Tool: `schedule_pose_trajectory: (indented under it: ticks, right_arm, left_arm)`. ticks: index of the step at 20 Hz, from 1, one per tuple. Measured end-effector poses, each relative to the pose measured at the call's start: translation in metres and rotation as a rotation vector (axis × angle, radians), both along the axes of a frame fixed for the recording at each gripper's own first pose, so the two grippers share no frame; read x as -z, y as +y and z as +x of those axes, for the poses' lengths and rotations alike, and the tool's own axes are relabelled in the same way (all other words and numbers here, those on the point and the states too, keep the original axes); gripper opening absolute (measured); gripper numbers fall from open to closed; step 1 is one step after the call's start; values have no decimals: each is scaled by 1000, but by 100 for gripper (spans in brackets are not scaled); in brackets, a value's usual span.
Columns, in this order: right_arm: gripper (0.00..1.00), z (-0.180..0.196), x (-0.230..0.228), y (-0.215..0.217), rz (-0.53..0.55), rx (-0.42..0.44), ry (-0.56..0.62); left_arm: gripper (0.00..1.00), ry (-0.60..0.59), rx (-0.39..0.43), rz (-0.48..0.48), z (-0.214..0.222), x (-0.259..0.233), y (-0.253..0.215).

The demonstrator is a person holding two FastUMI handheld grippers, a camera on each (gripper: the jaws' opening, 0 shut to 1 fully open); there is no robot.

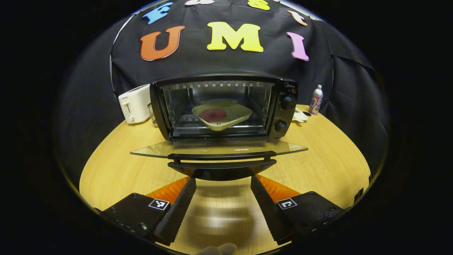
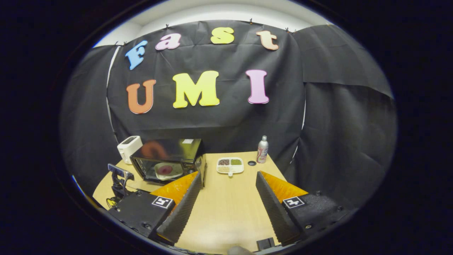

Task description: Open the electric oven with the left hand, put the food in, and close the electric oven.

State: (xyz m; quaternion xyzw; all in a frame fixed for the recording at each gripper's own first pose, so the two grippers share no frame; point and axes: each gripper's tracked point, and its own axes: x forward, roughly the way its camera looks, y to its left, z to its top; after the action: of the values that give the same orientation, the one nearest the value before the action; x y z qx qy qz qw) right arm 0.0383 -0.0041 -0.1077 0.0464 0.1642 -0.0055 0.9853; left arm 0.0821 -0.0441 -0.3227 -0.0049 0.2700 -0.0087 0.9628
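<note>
A pale wooden worktop [image 1: 318, 166] with a rounded front edge stands against the black cloth wall. On it, toward the back, sits a black electric oven [image 1: 226, 106] with its glass door [image 1: 219, 148] dropped open and level above the wood. Just beside the oven stands a white toaster [image 1: 134, 104]. On the oven's other side lie a white divided dish [image 2: 230, 165] of grains, a small black disc [image 2: 251, 163] and an upright silver spray can [image 2: 262, 149].

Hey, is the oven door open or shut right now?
Open. The glass door lies flat in front of the oven, and the plate sits uncovered inside.
</note>
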Motion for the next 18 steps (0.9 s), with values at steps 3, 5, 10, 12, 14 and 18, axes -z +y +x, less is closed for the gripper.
schedule_pose_trajectory:
  ticks: [3, 5, 10, 12, 14, 18]
  right_arm:
    - [98, 5, 1, -7, 27, 20, -11]
    - [98, 7, 3, -10, 53, 35, -12]
    - [98, 5, 9, -15, 73, 60, -3]
    - [98, 3, 9, -17, 68, 67, -3]
    - [98, 2, 5, -17, 61, 66, -7]
    - [98, 2, 2, -16, 52, 65, -12]
  left_arm:
    - [95, -10, 6, 9, 13, -17, 2]
    - [95, -31, 24, 15, 25, -33, -1]
    - [95, -111, 36, 35, 54, -68, -1]
    - [95, -119, 44, 35, 57, -71, -2]
    - [95, -106, 42, 29, 53, -67, -2]
    - [96, -90, 28, 17, 49, -62, 1]
